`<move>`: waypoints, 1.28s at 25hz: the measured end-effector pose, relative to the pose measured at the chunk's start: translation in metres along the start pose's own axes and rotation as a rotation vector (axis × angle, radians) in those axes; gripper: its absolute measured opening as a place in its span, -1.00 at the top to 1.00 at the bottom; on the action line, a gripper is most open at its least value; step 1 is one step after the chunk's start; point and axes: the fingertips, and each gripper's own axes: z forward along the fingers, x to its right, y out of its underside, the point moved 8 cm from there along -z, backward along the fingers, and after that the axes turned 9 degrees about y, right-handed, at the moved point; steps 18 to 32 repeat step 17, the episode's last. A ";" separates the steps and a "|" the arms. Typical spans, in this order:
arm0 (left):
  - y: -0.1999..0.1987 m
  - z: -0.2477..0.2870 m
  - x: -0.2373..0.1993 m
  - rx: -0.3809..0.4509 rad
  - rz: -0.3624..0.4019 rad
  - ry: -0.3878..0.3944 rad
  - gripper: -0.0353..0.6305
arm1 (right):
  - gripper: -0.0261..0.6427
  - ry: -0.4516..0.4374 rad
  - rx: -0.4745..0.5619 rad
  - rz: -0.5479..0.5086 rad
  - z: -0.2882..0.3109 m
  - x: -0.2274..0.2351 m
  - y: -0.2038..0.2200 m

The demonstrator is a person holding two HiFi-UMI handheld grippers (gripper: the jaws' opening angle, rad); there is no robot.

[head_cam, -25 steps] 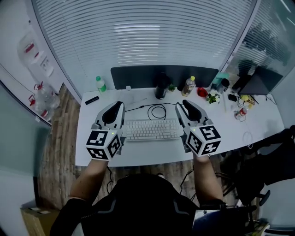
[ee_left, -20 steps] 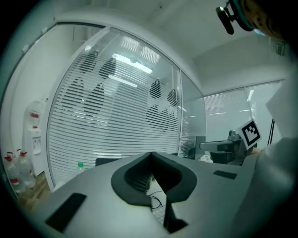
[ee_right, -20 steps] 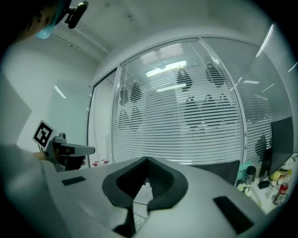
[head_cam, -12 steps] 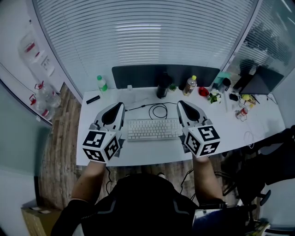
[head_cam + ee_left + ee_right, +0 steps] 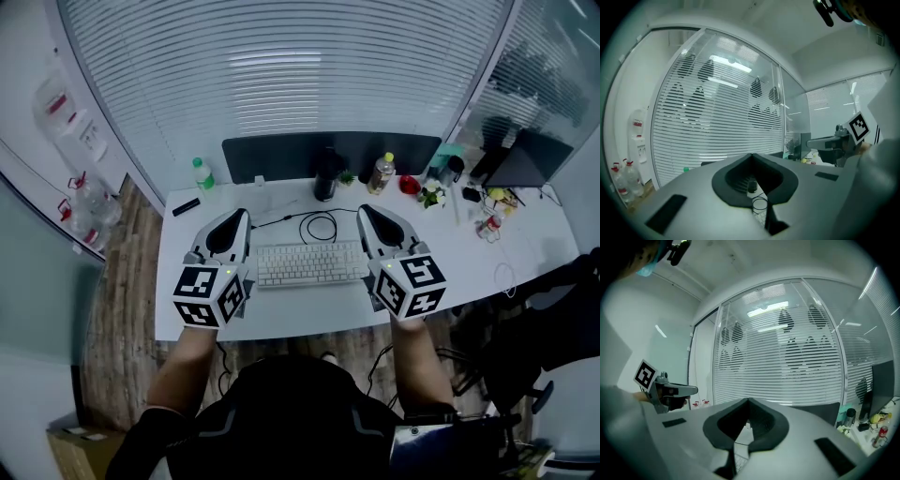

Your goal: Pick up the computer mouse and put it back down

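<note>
Well, starting from the biggest thing, the white desk (image 5: pixel 281 315) fills the middle of my head view, with a dark divider panel (image 5: pixel 281 156) along its far edge and slatted blinds behind it. A white keyboard (image 5: pixel 310 264) lies at the centre of the desk, and I hold 1 gripper on each side of it, both aimed at the far edge.

The left gripper (image 5: pixel 240 217) sits just beside the keyboard's left end. In the left gripper view its jaws are pressed together with nothing between them. The right gripper (image 5: pixel 367 211) mirrors it at the keyboard's right end, and in the right gripper view its jaws are likewise closed on nothing.

Beyond the keyboard lies a coiled black cable (image 5: pixel 320 226), then a black tumbler (image 5: pixel 325 178) near the panel. 2 bottles stand along the back, a green-capped bottle (image 5: pixel 202 172) on the left and a yellow-capped bottle (image 5: pixel 381 172) on the right.

I cannot find the computer mouse in any of the 3 views. It may lie under a gripper body, but I cannot say which.

My read is that neither gripper holds the mouse. Either the pick-up is not begun or the mouse is already back down, and these pictures do not decide it.
</note>
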 end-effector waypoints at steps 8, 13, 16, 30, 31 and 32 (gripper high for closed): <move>0.001 0.001 0.006 -0.003 0.009 -0.005 0.81 | 0.93 0.006 -0.008 -0.005 -0.004 0.002 0.001; 0.003 0.002 0.009 -0.004 0.008 -0.010 0.81 | 0.93 0.013 -0.006 -0.006 -0.006 0.004 0.001; 0.003 0.001 0.011 0.002 0.022 -0.015 0.81 | 0.93 0.019 -0.005 -0.007 -0.008 0.006 0.002; 0.004 0.001 0.012 0.005 0.026 -0.017 0.81 | 0.93 0.021 -0.005 -0.006 -0.009 0.006 0.003; 0.004 0.001 0.012 0.005 0.026 -0.017 0.81 | 0.93 0.021 -0.005 -0.006 -0.009 0.006 0.003; 0.004 0.001 0.012 0.005 0.026 -0.017 0.81 | 0.93 0.021 -0.005 -0.006 -0.009 0.006 0.003</move>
